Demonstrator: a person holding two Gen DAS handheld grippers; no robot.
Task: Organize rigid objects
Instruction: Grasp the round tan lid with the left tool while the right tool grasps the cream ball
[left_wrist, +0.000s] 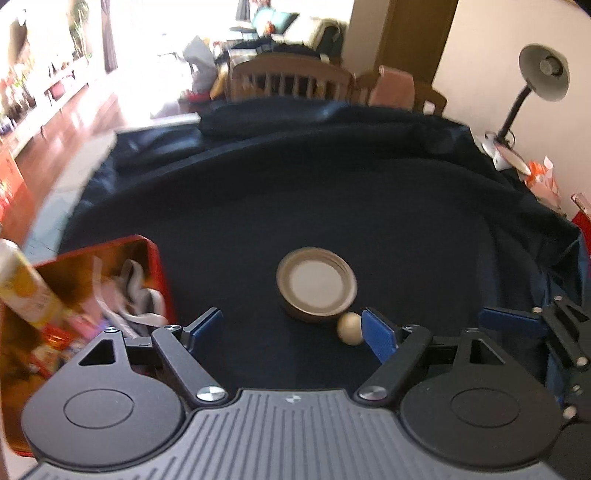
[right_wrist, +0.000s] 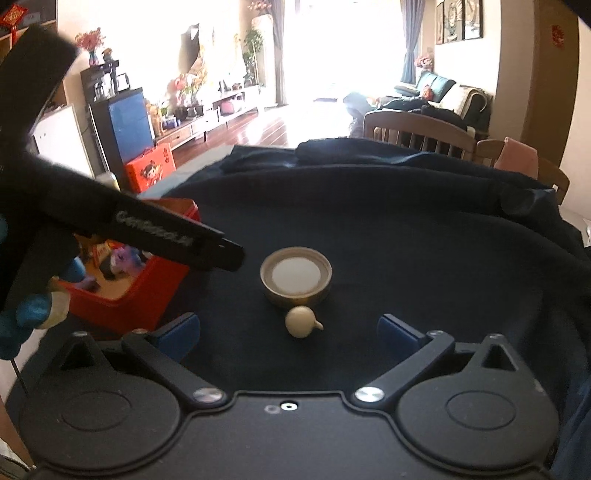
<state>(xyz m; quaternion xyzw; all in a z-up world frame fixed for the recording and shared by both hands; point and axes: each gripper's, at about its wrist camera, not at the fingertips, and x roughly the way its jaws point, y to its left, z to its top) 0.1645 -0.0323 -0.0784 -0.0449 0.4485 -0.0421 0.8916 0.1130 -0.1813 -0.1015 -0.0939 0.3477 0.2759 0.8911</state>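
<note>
Around the round lid (right_wrist: 296, 277) the dark-clothed tabletop (right_wrist: 424, 258) lies bare behind it and to its right, giving open passage. Touching its near edge sits a small cream knob (right_wrist: 301, 322). Left of the lid, a red box (right_wrist: 147, 291) full of clutter blocks the way, with the left gripper (right_wrist: 225, 251) reaching above it.

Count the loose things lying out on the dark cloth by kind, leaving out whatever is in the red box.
Round lid: 1
Small cream knob: 1
Total: 2
</note>
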